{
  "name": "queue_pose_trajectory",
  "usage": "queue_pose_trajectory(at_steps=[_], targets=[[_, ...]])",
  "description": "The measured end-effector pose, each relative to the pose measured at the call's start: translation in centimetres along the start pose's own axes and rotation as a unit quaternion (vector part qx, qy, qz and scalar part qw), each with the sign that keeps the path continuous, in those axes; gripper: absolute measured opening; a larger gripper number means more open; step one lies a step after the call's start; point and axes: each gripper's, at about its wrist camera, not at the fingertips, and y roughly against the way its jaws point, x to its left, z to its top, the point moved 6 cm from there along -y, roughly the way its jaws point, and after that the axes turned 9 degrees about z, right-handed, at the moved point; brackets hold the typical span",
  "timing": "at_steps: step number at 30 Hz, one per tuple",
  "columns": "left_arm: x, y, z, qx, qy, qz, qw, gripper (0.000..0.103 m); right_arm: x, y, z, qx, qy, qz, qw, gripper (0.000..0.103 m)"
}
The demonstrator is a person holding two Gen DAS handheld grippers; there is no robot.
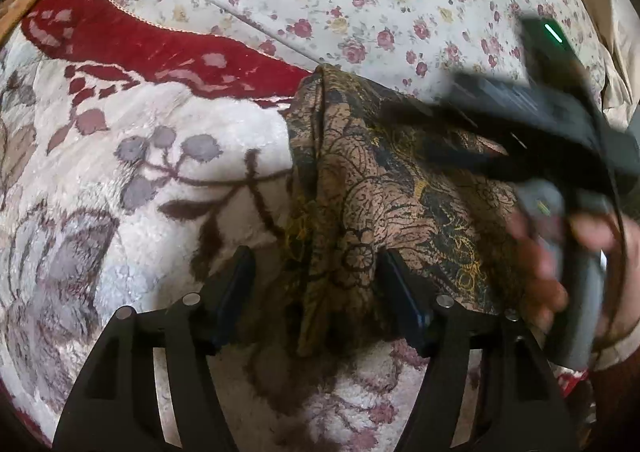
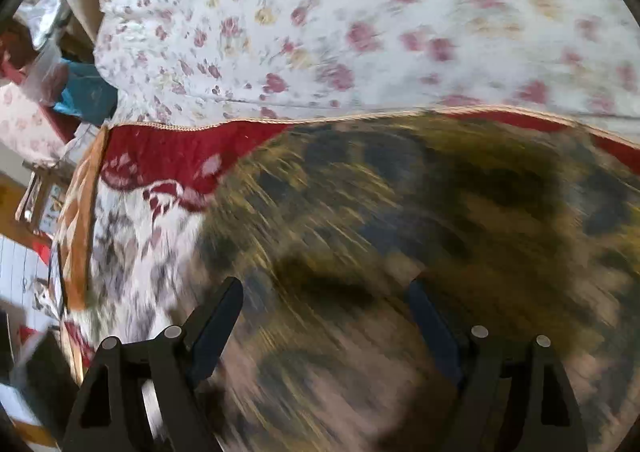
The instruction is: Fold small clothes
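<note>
Straddling the patterned garment (image 1: 400,188) bunched on the blanket (image 1: 140,156), the left tool (image 1: 316,272) stood released, cloth between its fingers. Right tool (image 2: 326,304), released, hovered at 3 o'clock, blurred. Risk: clenching several bunched layers, skewing the fold.

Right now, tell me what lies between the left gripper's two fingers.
A bunched fold of the brown patterned garment lies between the open left gripper fingers, over the plush blanket; left wrist view.
</note>
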Motion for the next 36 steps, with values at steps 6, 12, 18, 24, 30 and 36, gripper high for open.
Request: queue_pose_trajectory(at_steps=[6, 12, 18, 24, 30, 36], targets=[[1.0, -0.3, 0.8, 0.012, 0.043, -0.038, 0.9983, 0.069, 4.4, -5.9, 1.9, 0.087, 0.079, -0.047, 0.992, 0.101], [0.7, -0.4, 1.0, 0.006, 0.044, -0.036, 0.9984, 0.075, 4.9, -7.7, 1.3, 0.100, 0.177, -0.122, 0.971, 0.078], [-1.3, -0.5, 1.5, -0.004, 0.018, -0.040, 0.9990, 0.075, 2.2, -3.0, 1.9, 0.056, 0.120, -0.032, 0.991, 0.026], [-4.5, 0.7, 1.9, -0.016, -0.030, -0.070, 0.9970, 0.038, 1.3, 0.3, 1.7, 0.013, 0.106, 0.009, 0.994, 0.022], [-8.8, 3.7, 2.7, -0.029, -0.064, -0.123, 0.9899, 0.037, 0.8, 5.1, 2.6, -0.023, 0.106, 0.022, 0.994, 0.020], [-15.2, 5.7, 3.0, -0.025, -0.121, -0.167, 0.9781, 0.037, -2.2, 11.1, 2.7, -0.049, 0.094, 0.002, 0.994, 0.020]])
